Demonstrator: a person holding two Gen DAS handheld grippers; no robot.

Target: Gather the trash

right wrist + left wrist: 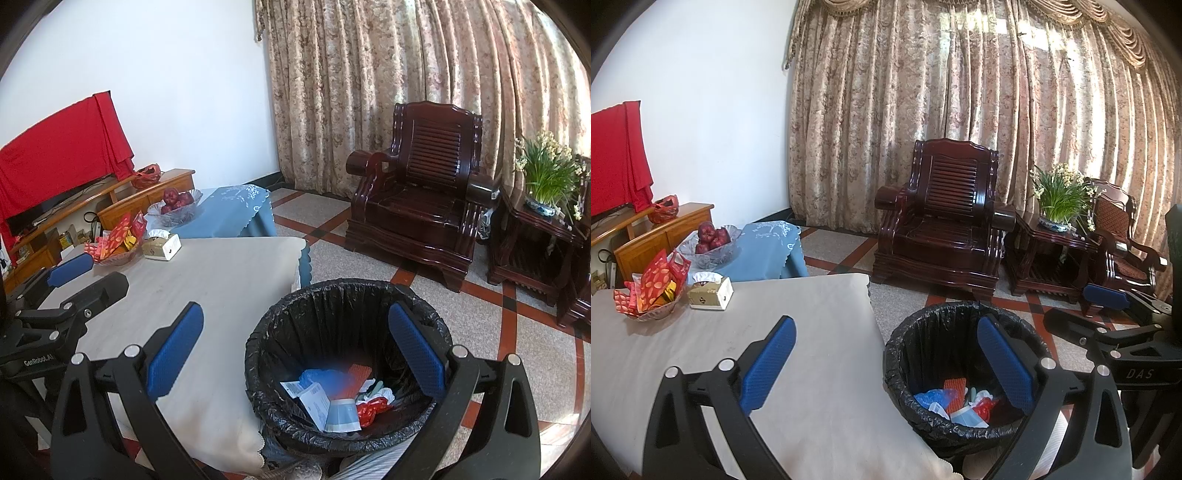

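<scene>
Round bin lined with a black plastic bag (347, 325) stands on the tiled floor just beside the table with a beige cloth (207, 280); crumpled blue, white and red wrappers and paper scraps (332, 398) lie at its bottom. Right gripper (295, 332) hangs above bin and table edge, blue-padded fingers (173, 350) spread wide, holding nothing. Left gripper (886, 343) sits alongside, level, also gaping and empty. Tissue box (711, 293) and glass snack bowl (652, 295) sit at table's far end.

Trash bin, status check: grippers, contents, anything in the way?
Left gripper open, empty. Right gripper open, empty. Trash bin beside table, wrappers inside. Nothing blocking.
</scene>
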